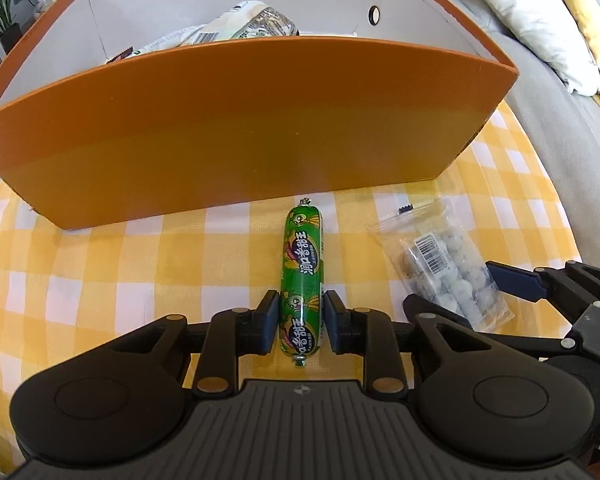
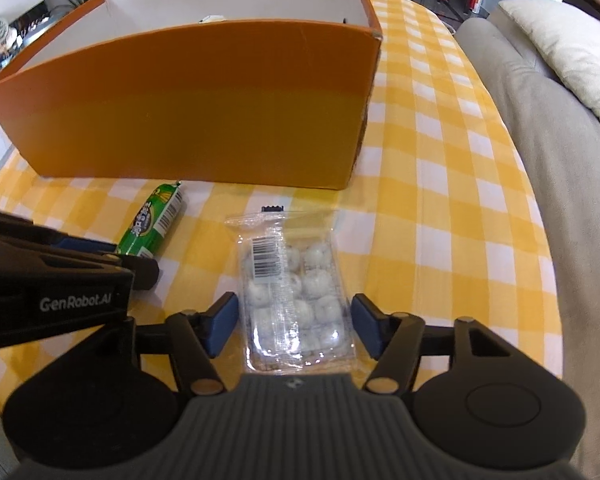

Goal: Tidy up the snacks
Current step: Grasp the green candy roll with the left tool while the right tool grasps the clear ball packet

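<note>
**Both my grippers angled steeply down**

My left gripper point(image 1: 300, 312) has its blue pads pressed against the sides of the green sausage point(image 1: 302, 280). My right gripper point(image 2: 294, 322), at its 3 o'clock, straddles the clear packet point(image 2: 296, 300), pads apart from it on both sides.
</note>
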`<state>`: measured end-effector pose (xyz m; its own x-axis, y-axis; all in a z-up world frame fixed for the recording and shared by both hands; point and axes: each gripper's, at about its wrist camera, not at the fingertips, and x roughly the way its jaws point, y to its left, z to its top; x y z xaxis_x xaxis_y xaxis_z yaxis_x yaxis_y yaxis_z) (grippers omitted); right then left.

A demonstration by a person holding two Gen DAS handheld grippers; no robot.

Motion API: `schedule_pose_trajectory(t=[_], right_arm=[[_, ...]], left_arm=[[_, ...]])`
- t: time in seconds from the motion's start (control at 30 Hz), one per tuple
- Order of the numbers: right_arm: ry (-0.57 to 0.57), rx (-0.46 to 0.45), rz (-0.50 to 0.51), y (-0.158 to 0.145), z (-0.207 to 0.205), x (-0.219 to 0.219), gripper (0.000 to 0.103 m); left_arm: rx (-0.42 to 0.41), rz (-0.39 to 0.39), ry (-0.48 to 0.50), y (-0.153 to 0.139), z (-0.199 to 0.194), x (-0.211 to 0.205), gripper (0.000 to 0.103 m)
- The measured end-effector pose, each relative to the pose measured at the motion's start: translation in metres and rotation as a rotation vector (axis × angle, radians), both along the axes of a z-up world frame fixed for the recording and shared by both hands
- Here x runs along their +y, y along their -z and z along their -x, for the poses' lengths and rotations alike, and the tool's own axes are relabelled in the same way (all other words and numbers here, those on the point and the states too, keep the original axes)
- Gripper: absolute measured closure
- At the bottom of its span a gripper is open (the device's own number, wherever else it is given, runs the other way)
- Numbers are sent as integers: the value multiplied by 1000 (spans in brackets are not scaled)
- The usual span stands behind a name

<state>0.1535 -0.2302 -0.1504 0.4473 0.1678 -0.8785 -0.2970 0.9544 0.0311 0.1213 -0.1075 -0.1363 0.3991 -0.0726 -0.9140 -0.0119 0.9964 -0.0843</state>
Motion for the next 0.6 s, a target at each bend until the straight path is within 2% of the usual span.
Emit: schedule_pose_trajectory(t=[0.13,0.3,0.43,0.47,0.57,0.6], right_arm=[[-5,-9,38,0,1,4,35],[1,-1,22,2,0,2,24],[-6,3,29,2,1,5,24],[-5,3,27,2,1,4,26],[-15,-12,16,-1,2,5,47],[-9,-10,11,-2,3,5,49]], left_arm=[[-22,-20,-40,0,2,-5,73],[-20,-53,-34,0,1,-10,73],[-39,-44,-25,1,2,-8,74],[-42,-35,-20,1,2,-7,77],[-43,-7,-9,0,1,-2,78],[-40,1,-3,0,0,-1,78]])
